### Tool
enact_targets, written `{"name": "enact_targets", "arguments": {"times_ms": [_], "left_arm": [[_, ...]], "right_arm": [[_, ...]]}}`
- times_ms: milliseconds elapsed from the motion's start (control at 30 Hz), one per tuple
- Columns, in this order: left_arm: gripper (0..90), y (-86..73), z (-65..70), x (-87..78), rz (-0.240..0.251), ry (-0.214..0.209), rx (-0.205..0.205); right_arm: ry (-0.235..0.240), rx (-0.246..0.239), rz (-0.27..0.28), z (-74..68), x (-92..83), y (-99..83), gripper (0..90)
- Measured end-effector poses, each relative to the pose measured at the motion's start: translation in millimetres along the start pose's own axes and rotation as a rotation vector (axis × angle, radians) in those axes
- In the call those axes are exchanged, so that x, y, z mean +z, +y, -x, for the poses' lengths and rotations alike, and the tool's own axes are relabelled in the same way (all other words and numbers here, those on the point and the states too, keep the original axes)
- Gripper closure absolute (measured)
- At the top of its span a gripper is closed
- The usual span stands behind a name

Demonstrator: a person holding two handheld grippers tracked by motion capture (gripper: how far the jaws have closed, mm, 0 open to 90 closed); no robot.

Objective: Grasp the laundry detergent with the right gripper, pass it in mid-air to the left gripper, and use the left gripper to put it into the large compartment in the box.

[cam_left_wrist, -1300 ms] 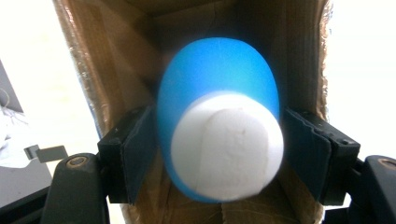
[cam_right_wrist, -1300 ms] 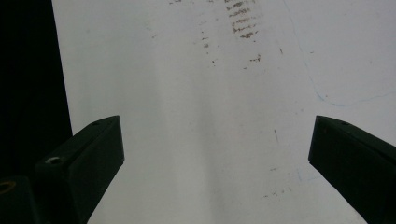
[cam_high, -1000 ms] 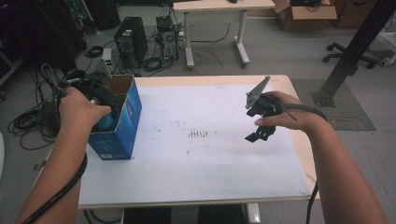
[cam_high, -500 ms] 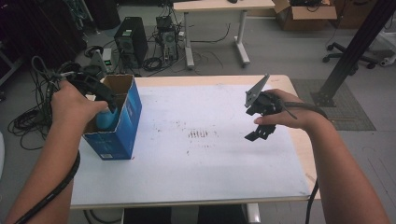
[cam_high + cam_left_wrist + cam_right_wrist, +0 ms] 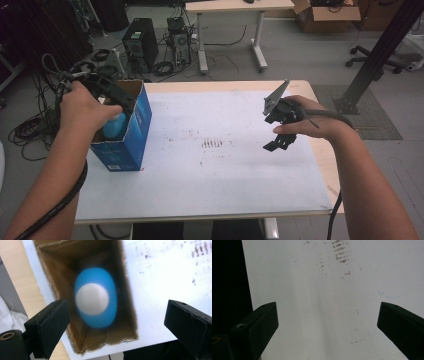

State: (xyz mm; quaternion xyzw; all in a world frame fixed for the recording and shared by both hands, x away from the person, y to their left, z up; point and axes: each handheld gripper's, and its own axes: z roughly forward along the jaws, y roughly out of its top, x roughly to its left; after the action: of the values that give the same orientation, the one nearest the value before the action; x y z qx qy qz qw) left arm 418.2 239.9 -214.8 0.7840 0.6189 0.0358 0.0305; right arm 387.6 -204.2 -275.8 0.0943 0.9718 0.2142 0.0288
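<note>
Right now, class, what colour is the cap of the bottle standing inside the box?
White, on a blue bottle; the left gripper view shows it best.

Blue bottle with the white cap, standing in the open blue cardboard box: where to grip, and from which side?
Judging by its pose, grip the blue bottle with the white cap at its top, coming straight down through the open blue cardboard box mouth. It stands upright with brown walls all round, so no side approach. The left gripper hangs above it, jaws just opened, nothing between them.
</note>
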Motion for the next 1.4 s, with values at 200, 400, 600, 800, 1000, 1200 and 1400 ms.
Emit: {"name": "enact_targets", "arguments": {"times_ms": [200, 400, 600, 800, 1000, 1200, 1400], "left_arm": [[5.1, 3.0, 15.0, -9.3, 0.012, 0.013, 0.052], [3.2, 6.4, 37.6, -20.6, 0.056, 0.058, 0.205], [3.3, 8.7, 73.7, -23.2, 0.061, 0.071, 0.443], [3.1, 9.2, 101.4, -21.6, 0.038, 0.077, 0.599], [2.5, 7.4, 129.1, -19.8, 0.005, 0.008, 0.792], [0.3, 3.1, 145.4, -21.8, -0.003, -0.029, 0.951], [0.2, -2.1, 161.1, -25.0, 0.004, -0.067, 1.074]], "right_arm": [[-0.004, 0.004, -0.001, -0.5, -2.4, -3.6, 3.4], [-0.007, 0.012, -0.003, -0.4, -5.0, -8.1, 3.5], [-0.018, 0.007, -0.013, 0.6, -9.4, -8.4, 3.5], [-0.028, -0.003, -0.025, 1.5, -12.5, -6.6, 3.5], [-0.019, -0.021, -0.035, 1.6, -14.6, -2.7, 3.5], [-0.007, -0.041, -0.039, 2.0, -15.0, 1.8, 3.6], [-0.004, -0.061, -0.051, 2.3, -17.1, 7.9, 3.6]]}}
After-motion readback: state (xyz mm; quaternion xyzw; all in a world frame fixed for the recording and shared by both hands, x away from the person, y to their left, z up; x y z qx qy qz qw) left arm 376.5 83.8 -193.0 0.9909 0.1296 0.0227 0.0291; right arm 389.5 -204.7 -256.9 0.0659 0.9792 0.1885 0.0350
